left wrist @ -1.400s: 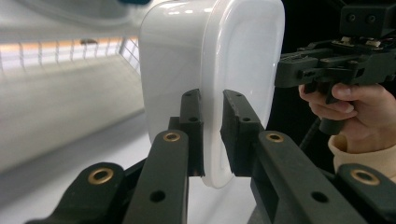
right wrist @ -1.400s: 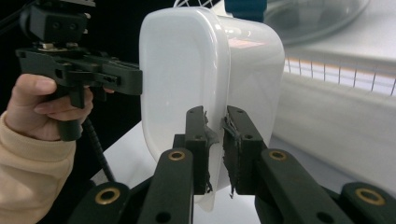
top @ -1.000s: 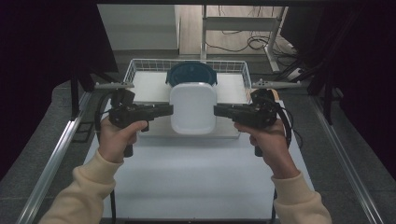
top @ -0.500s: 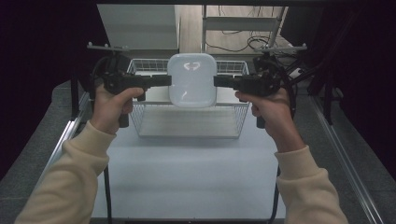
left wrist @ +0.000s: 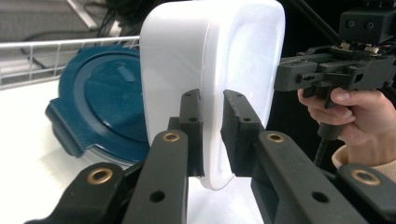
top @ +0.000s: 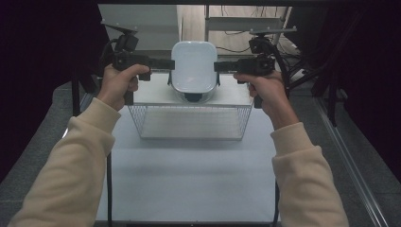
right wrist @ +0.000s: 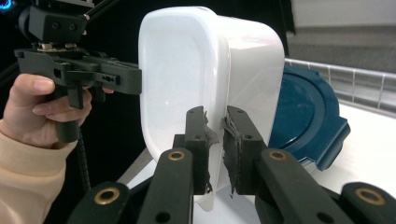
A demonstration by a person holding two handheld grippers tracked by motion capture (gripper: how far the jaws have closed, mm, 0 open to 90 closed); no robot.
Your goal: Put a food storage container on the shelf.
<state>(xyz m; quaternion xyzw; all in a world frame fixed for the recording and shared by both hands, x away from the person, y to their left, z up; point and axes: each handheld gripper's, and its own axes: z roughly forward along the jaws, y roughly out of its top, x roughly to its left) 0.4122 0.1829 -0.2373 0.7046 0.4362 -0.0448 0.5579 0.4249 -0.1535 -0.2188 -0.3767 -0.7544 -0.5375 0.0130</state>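
One white container (top: 194,66) hangs in the air above the far end of one wire basket (top: 191,120), carried between two grippers, and it is tipped so that its open side faces the high view. From the left, the left gripper (top: 166,65) comes in level, held in the person's left hand (top: 118,85), and its two jaws are clamped on the container's left wall, one pad inside and one outside (the left gripper view shows the rim pinched between them (left wrist: 212,135)). In the middle sits the container itself, clear of the basket floor. On the right, the right gripper (top: 218,66), gripped by the right hand (top: 265,87), closes its two jaws on the opposite wall in the same way; in the right gripper view the worn pads (right wrist: 203,140) press on the rim from both sides. One dark blue lid (left wrist: 100,112) lies inside the basket behind the container, leaning toward the wire wall. The basket stands on a white table top (top: 189,184).
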